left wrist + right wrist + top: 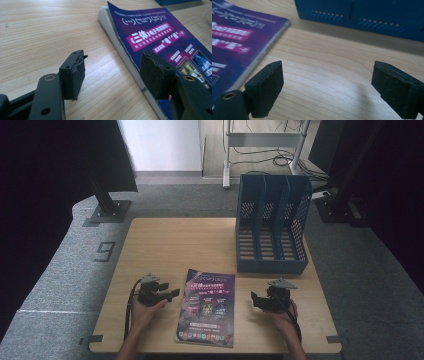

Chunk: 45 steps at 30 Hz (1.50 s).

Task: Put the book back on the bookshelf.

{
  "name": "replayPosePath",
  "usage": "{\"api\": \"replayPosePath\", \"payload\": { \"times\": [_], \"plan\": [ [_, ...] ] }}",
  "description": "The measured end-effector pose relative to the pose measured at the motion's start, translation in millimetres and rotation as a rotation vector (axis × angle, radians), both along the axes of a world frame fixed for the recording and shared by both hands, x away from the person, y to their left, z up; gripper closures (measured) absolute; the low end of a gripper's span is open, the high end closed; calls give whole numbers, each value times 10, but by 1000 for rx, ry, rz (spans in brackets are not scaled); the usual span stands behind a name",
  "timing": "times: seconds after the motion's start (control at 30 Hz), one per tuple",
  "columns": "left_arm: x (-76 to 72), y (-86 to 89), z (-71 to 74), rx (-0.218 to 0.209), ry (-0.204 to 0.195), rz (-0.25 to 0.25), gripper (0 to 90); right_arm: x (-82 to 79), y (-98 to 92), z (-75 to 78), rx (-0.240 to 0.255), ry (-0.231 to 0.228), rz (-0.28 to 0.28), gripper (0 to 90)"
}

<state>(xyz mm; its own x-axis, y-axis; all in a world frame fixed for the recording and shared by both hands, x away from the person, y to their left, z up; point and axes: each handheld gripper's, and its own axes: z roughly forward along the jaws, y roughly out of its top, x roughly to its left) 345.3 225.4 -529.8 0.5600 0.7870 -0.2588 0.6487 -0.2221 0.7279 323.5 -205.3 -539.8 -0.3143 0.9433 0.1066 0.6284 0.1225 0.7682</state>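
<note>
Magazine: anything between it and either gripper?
Nothing visible. The left gripper and the right gripper sit open on either side of the magazine, with bare table in the gaps. In the left gripper view, one of its fingers already overlaps the magazine's edge.

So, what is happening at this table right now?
A person holds a gripper in each hand, one on either side of a purple magazine that lies flat on the wooden table. The left gripper and the right gripper both point toward the magazine with jaws open, and neither holds anything. A blue file rack stands behind, its slots seemingly empty.
</note>
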Motion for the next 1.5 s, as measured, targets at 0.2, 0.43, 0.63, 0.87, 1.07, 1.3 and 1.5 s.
{"api": "replayPosePath", "payload": {
  "times": [0.2, 0.43, 0.63, 0.87, 1.07, 1.3, 1.5],
  "plan": [
    [-4, -57, -7, 2, 5, -14, 366, -27, 134, 60, 7, -19, 31, 117],
    [-5, -124, -17, 11, 7, -27, 365, -24, 299, 49, 1, -21, 70, 124],
    [-10, -207, -36, 25, 8, -50, 364, -25, 456, 36, 2, -26, 97, 126],
    [-19, -284, -55, 35, 14, -65, 361, -28, 648, -1, -5, -28, 143, 127],
    [-19, -335, -85, 45, 19, -73, 356, -33, 758, -39, -1, -26, 160, 127],
    [-21, -391, -106, 57, 22, -82, 346, -25, 884, -94, 0, -20, 205, 129],
    [-19, -397, -106, 58, 23, -81, 334, -27, 931, -131, -8, -7, 224, 132]
  ]
}}
